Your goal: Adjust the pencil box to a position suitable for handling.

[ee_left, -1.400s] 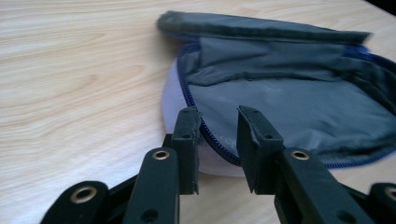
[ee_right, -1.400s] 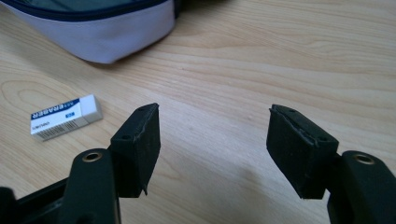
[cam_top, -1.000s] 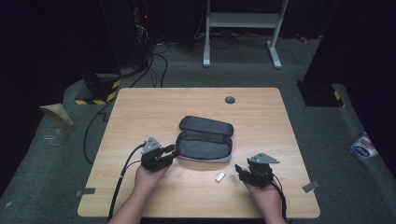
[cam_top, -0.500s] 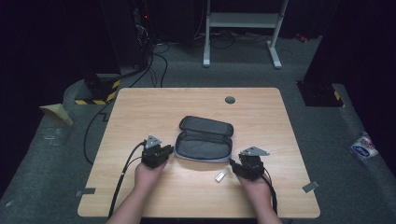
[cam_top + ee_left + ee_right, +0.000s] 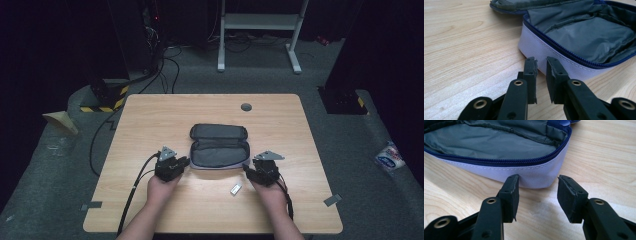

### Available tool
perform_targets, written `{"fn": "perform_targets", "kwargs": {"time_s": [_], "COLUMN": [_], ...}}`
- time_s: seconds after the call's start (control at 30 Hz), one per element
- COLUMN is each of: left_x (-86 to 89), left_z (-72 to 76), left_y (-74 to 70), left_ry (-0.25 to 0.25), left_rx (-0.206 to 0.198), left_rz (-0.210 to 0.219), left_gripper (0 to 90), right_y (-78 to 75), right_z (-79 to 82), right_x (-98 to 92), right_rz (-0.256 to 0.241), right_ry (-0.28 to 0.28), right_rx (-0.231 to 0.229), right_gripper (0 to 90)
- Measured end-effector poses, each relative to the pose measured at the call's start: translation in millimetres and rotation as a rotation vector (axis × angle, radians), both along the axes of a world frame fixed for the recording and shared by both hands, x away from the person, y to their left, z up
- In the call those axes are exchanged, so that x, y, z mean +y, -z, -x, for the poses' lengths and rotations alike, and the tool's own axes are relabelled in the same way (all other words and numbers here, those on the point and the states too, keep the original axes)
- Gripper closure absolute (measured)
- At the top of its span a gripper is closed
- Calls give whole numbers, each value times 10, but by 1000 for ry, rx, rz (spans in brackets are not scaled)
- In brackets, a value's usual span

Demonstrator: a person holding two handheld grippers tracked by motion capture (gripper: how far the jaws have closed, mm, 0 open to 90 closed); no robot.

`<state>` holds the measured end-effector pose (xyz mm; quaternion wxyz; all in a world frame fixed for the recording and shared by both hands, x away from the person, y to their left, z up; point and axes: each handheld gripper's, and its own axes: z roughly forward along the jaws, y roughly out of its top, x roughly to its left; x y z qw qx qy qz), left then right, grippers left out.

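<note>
An open zip pouch (image 5: 218, 145) lies in the middle of the wooden table (image 5: 150, 120), its lid folded back. It has a grey lining, pale outer fabric and a blue zipper. My left gripper (image 5: 185, 161) sits at the pouch's near left corner. In the left gripper view its jaws (image 5: 541, 60) stand a narrow gap apart, empty, just short of the pouch wall (image 5: 541, 52). My right gripper (image 5: 246, 169) is at the near right corner. There its jaws (image 5: 537, 178) are wide open, close to the pouch wall (image 5: 534, 176). A small white stick-like item (image 5: 235, 188) lies between my hands.
A dark round grommet (image 5: 246, 106) is set in the table's far side. Cables trail from both grippers over the near edge. On the floor are a white stand (image 5: 260, 20) behind, black and yellow striped gear (image 5: 107, 97) at left, and a packet (image 5: 390, 156) at right.
My right gripper has moved forward and left, up to the pouch's near right corner. The left gripper has hardly moved.
</note>
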<state>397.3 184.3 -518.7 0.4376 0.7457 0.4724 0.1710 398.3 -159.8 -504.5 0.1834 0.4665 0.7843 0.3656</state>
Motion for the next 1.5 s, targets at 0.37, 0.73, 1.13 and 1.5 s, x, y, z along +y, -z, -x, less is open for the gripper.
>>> {"fn": "perform_targets", "kwargs": {"time_s": [0.37,0.73,1.13,1.5], "left_x": [-6,4,40,-37], "left_z": [-45,-137,-133,-191], "left_y": [-4,7,-42,-37], "left_ry": [-19,-38,-84,-98], "left_rx": [11,25,13,7], "left_rz": [-9,-10,-25,-51], "left_gripper": [762,749,736,736], "right_y": [10,8,-65,63], "right_z": [-60,-114,-135,-463], "right_x": [6,133,-110,-53], "right_rz": [-16,-19,-41,-4], "right_ry": [-7,-35,101,129], "right_rx": [-3,1,-60,-1], "right_gripper": [465,475,594,626]}}
